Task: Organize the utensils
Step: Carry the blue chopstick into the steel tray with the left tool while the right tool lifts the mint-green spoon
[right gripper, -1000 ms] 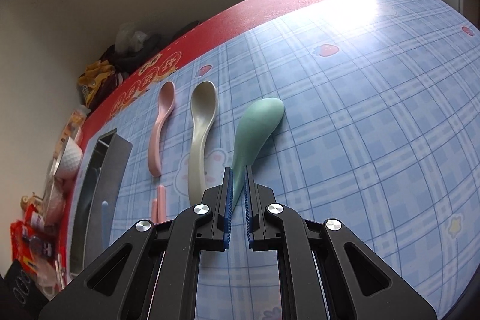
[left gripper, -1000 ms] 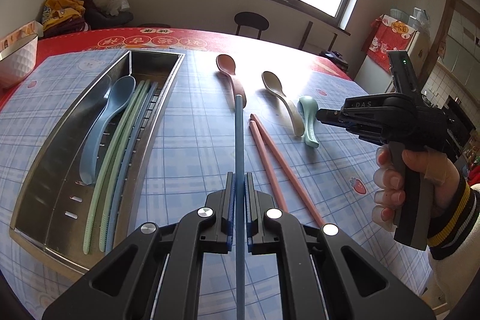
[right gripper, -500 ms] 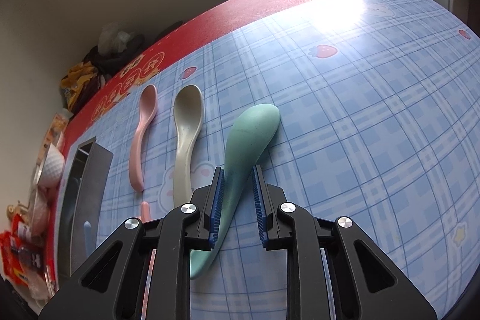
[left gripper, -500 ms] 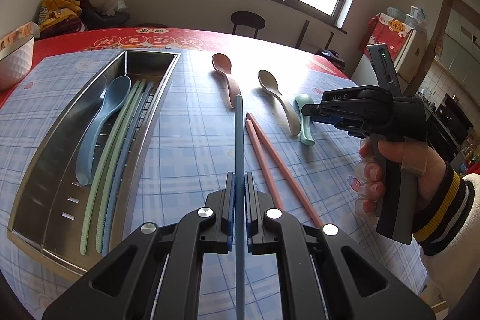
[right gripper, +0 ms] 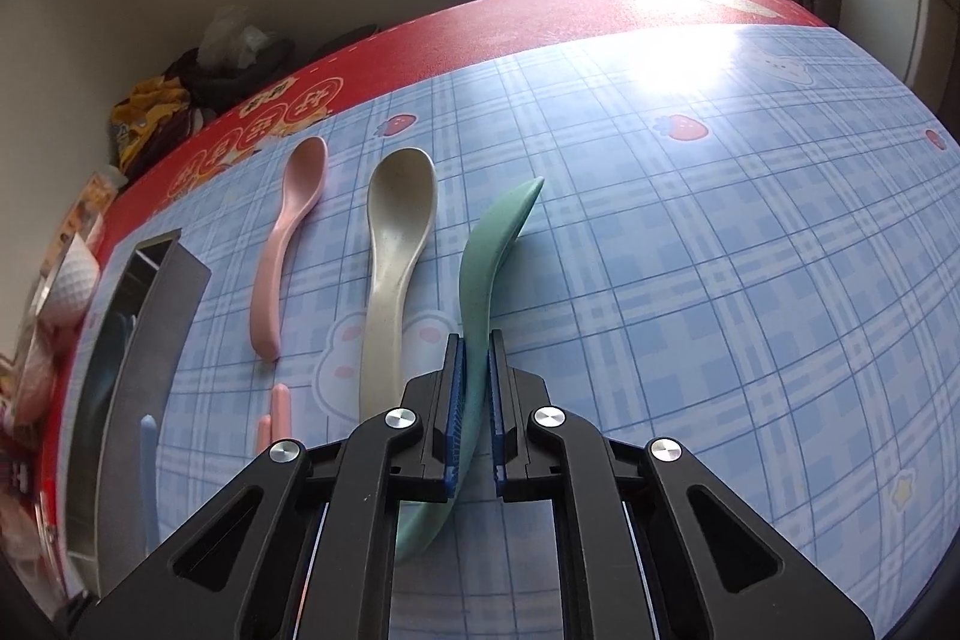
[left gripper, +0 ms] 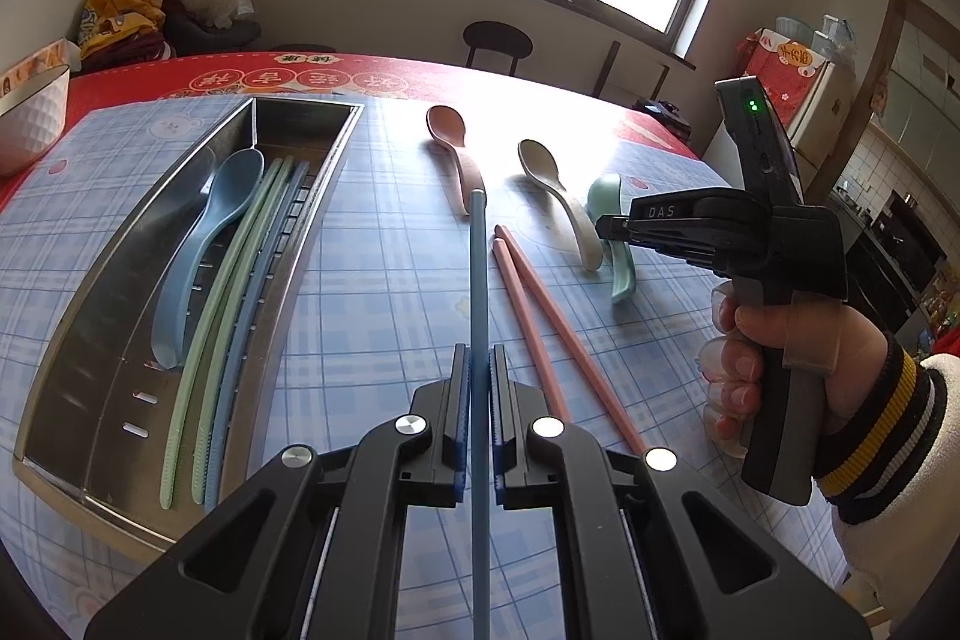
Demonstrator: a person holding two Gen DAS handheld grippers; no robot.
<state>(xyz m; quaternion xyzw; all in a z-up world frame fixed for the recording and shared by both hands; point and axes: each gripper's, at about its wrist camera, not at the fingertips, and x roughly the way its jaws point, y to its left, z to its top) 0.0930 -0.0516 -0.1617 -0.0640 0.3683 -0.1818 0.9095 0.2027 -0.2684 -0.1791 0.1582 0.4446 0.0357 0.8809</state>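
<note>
My left gripper (left gripper: pixel 478 370) is shut on a blue chopstick (left gripper: pixel 477 268) that points away over the table. A steel tray (left gripper: pixel 90 316) at the left holds a blue spoon (left gripper: pixel 207 232), two green chopsticks (left gripper: pixel 228 280) and a blue one. A pink spoon (left gripper: pixel 456 148), a beige spoon (left gripper: pixel 558 196) and two pink chopsticks (left gripper: pixel 540 316) lie on the blue checked cloth. My right gripper (right gripper: pixel 475 358) is shut on the handle of the green spoon (right gripper: pixel 489 256), which has tipped onto its edge. A hand (left gripper: pixel 774 364) holds that gripper (left gripper: pixel 606 225) at the right.
A white bowl (left gripper: pixel 27 112) stands at the far left beside the tray (right gripper: pixel 150 328). The table's red border (left gripper: pixel 300 79) runs along the far side, with a stool (left gripper: pixel 498 40) and clothes (left gripper: pixel 126 16) behind it. A fridge (left gripper: pixel 810 100) stands at the far right.
The right jaws opened around the green spoon's handle, then closed on it, and the spoon rolled onto its edge. The left gripper kept still with its blue chopstick.
</note>
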